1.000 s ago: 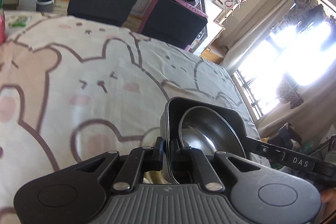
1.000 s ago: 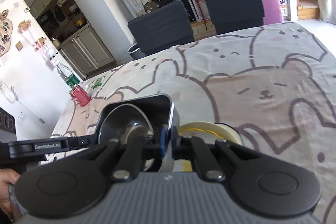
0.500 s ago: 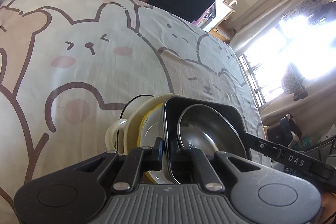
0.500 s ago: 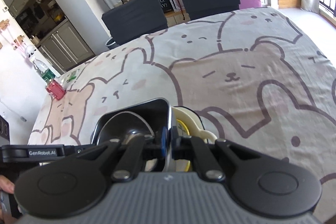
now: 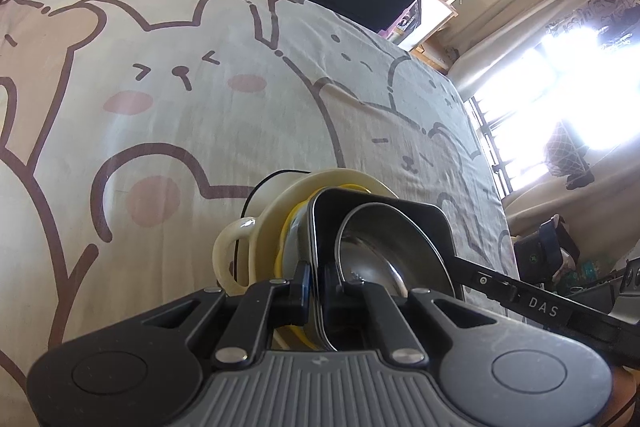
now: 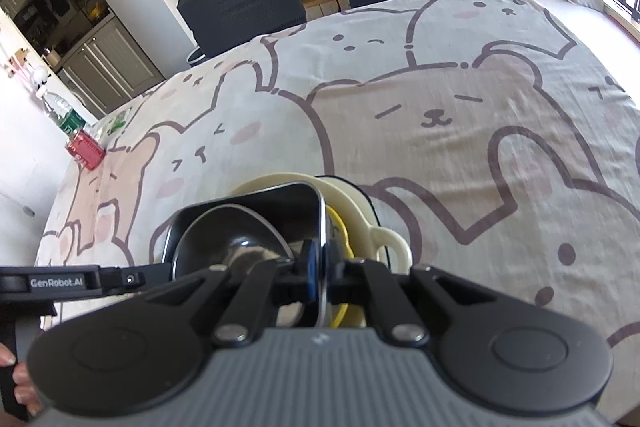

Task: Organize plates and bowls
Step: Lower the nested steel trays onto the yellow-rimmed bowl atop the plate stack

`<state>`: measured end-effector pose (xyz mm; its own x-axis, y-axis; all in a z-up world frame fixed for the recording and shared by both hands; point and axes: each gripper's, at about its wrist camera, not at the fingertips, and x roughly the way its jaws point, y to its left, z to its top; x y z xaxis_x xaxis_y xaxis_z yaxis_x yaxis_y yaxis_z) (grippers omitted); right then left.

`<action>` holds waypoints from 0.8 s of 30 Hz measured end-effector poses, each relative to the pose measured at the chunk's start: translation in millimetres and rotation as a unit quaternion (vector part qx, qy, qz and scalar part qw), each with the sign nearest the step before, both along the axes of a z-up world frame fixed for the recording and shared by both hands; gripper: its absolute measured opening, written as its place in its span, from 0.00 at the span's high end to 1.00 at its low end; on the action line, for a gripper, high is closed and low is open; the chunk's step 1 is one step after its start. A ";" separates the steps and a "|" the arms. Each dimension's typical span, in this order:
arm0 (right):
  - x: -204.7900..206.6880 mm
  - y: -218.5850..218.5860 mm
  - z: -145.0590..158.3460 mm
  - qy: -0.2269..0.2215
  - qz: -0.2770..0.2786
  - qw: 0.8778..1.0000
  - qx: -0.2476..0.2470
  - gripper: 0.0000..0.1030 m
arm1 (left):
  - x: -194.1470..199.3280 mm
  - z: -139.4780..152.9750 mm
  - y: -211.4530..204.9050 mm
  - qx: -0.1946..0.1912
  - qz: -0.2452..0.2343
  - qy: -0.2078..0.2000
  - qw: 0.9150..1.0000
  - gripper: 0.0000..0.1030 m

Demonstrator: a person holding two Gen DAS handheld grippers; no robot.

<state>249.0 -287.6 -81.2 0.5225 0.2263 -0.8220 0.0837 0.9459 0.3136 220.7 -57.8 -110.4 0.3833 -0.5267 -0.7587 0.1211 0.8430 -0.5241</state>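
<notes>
Steel bowl [image 5: 384,251] sits in the black square dish [image 5: 400,215] (nested), each hand-held gripper, left [image 5: 316,287] and right [image 6: 320,267], clenched on opposite rims, apparently lowering it into the cream bowl [image 5: 256,231] just ahead; next, release.

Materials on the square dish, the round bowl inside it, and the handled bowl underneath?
Square dish: likely metal, dark matte inside, thin bright edge. Round bowl: polished steel by its mirror-like reflections. Cream bowl: glossy, ceramic or plastic, unclear, loop handle. Both tongs grip the dish rim.
</notes>
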 end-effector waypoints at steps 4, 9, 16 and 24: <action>2.4 -2.1 -3.0 0.005 0.000 1.000 0.001 0.94 | 0.0 0.7 2.1 -0.004 0.001 -0.002 1.000 0.94; 5.2 -2.1 -7.9 0.018 0.000 1.000 -0.002 0.94 | 0.7 1.8 3.3 -0.009 0.000 -0.004 1.000 0.94; 6.4 -1.8 -9.3 0.022 -0.002 1.000 -0.003 0.94 | 1.3 1.1 1.1 -0.001 -0.006 -0.004 1.000 0.94; 6.4 -2.4 -7.5 0.018 -0.001 1.000 -0.001 0.94 | 2.5 -0.6 -0.8 0.004 -0.008 -0.001 1.000 0.94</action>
